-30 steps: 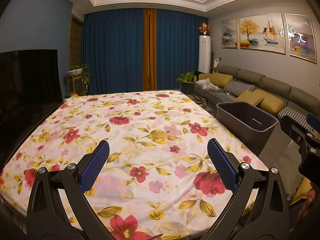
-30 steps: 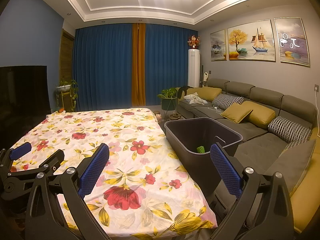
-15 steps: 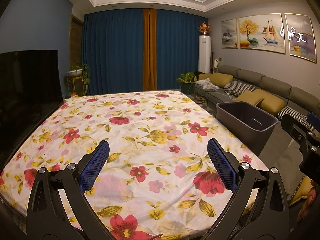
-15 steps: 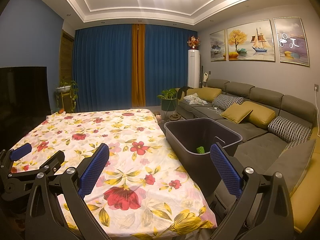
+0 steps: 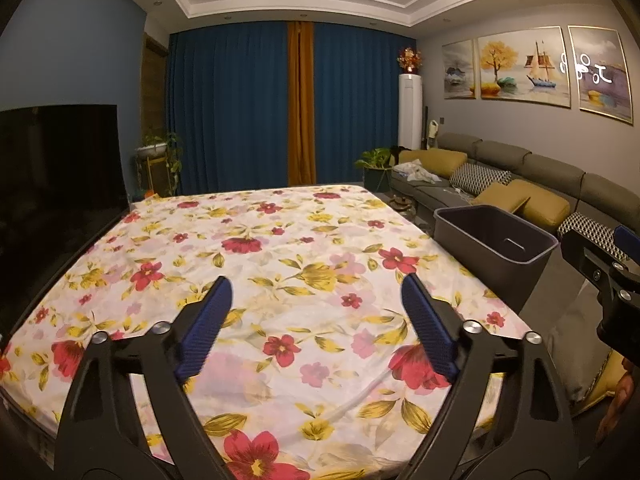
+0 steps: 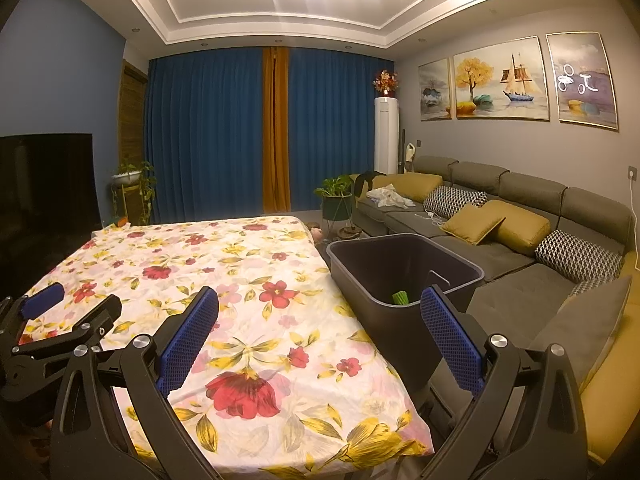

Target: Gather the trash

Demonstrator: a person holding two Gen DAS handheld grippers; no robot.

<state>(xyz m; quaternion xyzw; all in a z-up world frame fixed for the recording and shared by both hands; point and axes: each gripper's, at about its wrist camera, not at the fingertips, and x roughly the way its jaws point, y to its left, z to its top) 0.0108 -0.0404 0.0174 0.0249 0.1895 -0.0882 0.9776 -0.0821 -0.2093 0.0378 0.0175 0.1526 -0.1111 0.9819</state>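
A dark grey bin [image 6: 404, 237] stands off the right edge of the table with the floral cloth [image 6: 192, 256], and a small green item [image 6: 400, 297] lies inside it. In the left wrist view the same bin [image 5: 496, 236] shows only its dark inside. I see no loose trash on the cloth [image 5: 280, 240]. My left gripper [image 5: 316, 284] hovers over the near part of the table. Its jaws are closing, still wide apart, with nothing between them. My right gripper [image 6: 320, 294] is open and empty, its right finger in front of the bin's near wall.
A grey sofa [image 6: 520, 248] with yellow and patterned cushions runs along the right wall behind the bin. A dark TV screen [image 5: 56, 184] borders the table's left side. Potted plants [image 6: 336, 196] and blue curtains stand beyond the far edge.
The left gripper's two fingers have come a little closer together. Both hands, the bin and the cloth stay as they were.
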